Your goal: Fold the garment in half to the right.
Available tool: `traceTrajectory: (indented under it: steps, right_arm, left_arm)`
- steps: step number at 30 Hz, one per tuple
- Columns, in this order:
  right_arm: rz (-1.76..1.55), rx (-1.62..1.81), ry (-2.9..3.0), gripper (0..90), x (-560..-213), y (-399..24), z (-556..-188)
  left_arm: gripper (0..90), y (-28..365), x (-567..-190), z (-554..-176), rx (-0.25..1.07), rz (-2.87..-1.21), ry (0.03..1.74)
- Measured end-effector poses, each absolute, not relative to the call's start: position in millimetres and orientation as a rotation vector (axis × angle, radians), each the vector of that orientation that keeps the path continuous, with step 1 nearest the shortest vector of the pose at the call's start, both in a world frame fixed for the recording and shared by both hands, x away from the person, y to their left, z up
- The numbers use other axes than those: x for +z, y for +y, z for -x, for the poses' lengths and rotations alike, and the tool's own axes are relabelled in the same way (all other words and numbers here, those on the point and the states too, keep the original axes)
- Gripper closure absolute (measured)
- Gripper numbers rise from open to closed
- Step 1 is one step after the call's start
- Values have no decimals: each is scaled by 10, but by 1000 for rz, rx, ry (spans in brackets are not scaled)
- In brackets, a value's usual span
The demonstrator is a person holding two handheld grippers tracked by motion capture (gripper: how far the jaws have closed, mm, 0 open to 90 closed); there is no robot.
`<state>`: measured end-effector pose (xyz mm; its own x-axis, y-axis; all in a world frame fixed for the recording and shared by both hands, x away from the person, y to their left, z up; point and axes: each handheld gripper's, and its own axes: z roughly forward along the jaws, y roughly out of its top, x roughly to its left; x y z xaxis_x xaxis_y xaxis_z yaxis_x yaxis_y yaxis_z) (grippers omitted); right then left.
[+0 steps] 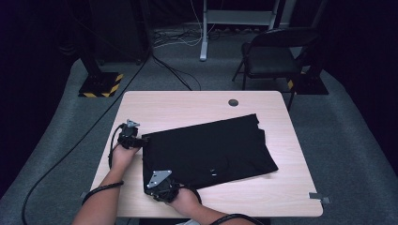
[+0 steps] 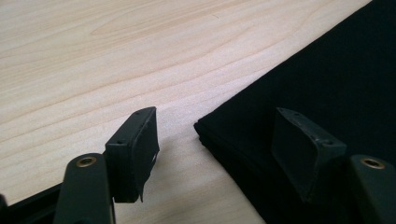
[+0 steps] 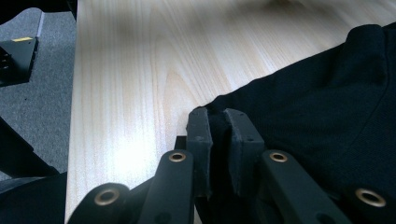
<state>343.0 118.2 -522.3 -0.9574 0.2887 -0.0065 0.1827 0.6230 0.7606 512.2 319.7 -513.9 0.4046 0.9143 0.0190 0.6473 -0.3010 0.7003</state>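
right gripper (image 3: 218, 116): near edge of tabletop, pinching the near corner of the black garment (image 1: 206, 147)
left gripper (image 2: 215, 140): spread, straddling the garment's stacked left corner, pads not touching cloth
garment: folded flat, mid-tabletop, skewed, far corner toward the grommet
risk 1: left jaws may catch only the top layer; the fold would split when lifted
risk 2: right pinch is shallow at the hem; a pull could slip it free
risk 3: uneven pull would drag the cloth further askew
tabletop (image 1: 155, 105): light wood grain, bare, dark cable grommet (image 1: 233, 102) near far edge
room: grey carpet, cables, folding chair (image 1: 272, 54) beyond, dark surround
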Motion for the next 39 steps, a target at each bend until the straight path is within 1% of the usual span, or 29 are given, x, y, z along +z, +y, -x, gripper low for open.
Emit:
traceTrajectory:
  steps: [10, 13, 18, 26, 27, 32, 33, 34, 39]
  right_arm:
    - [-406, 1252, 2719, 803, -5226, 1176, -3434]
    - [-407, 1253, 2719, 803, -5225, 1175, -3434]
    - [-409, 1260, 2719, 803, -5228, 1173, -3439]
    - [-409, 1259, 2721, 803, -5229, 1174, -3439]
    - [-410, 1258, 2719, 803, -5229, 1174, -3437]
    - [-419, 1260, 2716, 805, -5230, 1173, -3430]
    - [-419, 1260, 2716, 805, -5230, 1173, -3430]
    - [-419, 1266, 2712, 807, -5229, 1169, -3431]
    - [-426, 1295, 2701, 811, -5172, 1179, -3432]
  left_arm:
    - [403, 3232, -5163, -5136, 490, -2016, 1318]
    - [409, 3243, -5167, -5137, 474, -2010, 1316]
    - [492, 3246, -5170, -5135, 452, -2008, 1290]
    - [589, 3253, -5170, -5131, 418, -2007, 1264]
    - [630, 3249, -5174, -5126, 408, -1999, 1260]
    - [740, 3226, -5174, -5111, 401, -1994, 1251]
    - [740, 3212, -5170, -5105, 405, -1998, 1249]
    - [763, 3195, -5159, -5099, 417, -2007, 1251]
    - [790, 3164, -5116, -5087, 440, -2013, 1266]
